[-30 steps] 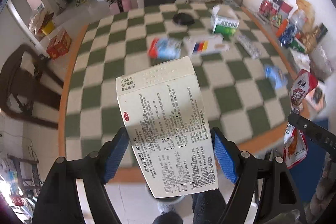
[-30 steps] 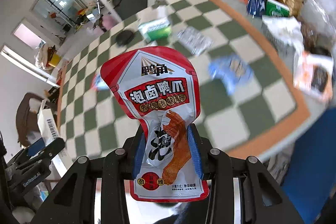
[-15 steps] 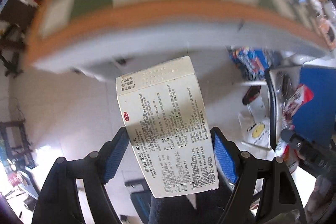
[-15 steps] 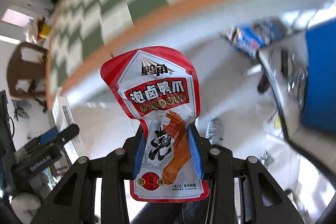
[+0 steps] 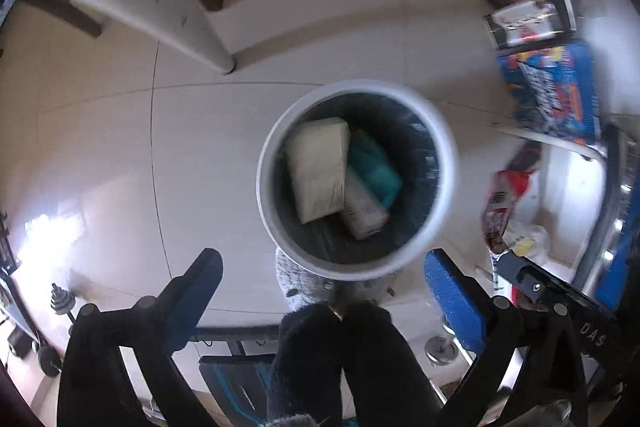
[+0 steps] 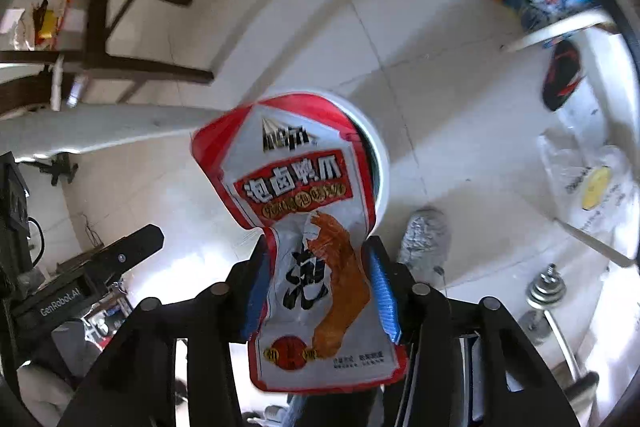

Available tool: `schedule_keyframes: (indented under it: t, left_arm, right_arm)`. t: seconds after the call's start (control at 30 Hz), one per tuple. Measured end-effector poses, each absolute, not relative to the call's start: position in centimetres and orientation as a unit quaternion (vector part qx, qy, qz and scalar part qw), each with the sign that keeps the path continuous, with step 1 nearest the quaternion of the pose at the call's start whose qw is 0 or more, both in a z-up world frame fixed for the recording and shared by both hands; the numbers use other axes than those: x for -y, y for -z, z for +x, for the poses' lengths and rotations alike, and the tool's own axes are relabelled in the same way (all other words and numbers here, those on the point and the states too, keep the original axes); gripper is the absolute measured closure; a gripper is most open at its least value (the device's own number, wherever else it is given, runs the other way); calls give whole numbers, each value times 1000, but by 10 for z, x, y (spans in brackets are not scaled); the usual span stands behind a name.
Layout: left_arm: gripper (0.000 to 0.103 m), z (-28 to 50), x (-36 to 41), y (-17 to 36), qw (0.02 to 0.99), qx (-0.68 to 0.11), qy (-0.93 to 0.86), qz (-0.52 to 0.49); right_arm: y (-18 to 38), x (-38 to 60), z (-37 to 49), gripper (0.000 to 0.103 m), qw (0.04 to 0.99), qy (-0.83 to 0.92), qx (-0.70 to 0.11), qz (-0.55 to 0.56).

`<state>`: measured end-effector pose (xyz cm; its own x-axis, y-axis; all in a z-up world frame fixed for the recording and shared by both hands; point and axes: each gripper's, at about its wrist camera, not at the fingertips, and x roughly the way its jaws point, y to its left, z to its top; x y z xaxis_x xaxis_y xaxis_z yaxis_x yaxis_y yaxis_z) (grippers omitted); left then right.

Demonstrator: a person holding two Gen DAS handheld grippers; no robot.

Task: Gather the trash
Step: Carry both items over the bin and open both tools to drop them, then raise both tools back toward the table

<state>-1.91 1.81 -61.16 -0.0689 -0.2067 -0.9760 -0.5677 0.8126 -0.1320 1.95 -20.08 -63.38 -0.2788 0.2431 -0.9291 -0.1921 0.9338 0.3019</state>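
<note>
Pale floor tiles (image 5: 200,131) fill both views now, where a second ago I was looking across the checkered table; I have both claws pointed steeply down at the white trash bin (image 5: 444,163) on the floor. My left claw (image 5: 320,295) has just sprung wide apart and there is nothing between its blue pads (image 5: 456,303). The cream medicine box (image 5: 318,169) it was carrying now lies inside the bin, on top of a teal packet (image 5: 374,167) and another small carton (image 5: 364,211). So that piece is collected.

My right claw (image 6: 318,291) has just been opening too, and the red snack pouch (image 6: 304,227) is between its pads, hanging over the bin's rim (image 6: 378,151). It looks loosened rather than pinched, though I cannot tell whether the pads are clear of it. I judge it is about to drop, and with the bin directly beneath it should land inside. After that, both claws are free to go back up to the table for the remaining wrappers.
</note>
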Motion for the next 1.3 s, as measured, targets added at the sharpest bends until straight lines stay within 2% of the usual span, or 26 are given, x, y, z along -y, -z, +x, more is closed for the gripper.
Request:
schedule_keyframes:
  t: [0.1, 0.17, 0.3, 0.53, 0.9, 1.3]
  left_arm:
    - [0, -26, -16, 620, 635, -711, -157, -257]
    - [0, -36, -19, 616, 641, -707, -173, -244]
    - [0, -49, -21, 604, 641, -705, -190, -239]
    - [0, -61, -24, 579, 642, -706, -199, -223]
    - [0, -74, -10, 531, 648, -696, -204, -231]
    - [0, -95, 14, 429, 657, -696, -181, -227]
  right_arm:
    - [672, 199, 20, 36, 597, -181, -781, 19]
    - [684, 199, 18, 15, 601, -180, -779, 11]
    - [682, 196, 12, 0, 615, -173, -769, -21]
    - [654, 185, 5, 0, 646, -154, -739, -111]
    - [587, 184, -2, 0, 662, -161, -719, -138]
    - [473, 191, -19, 0, 671, -176, -706, -144]
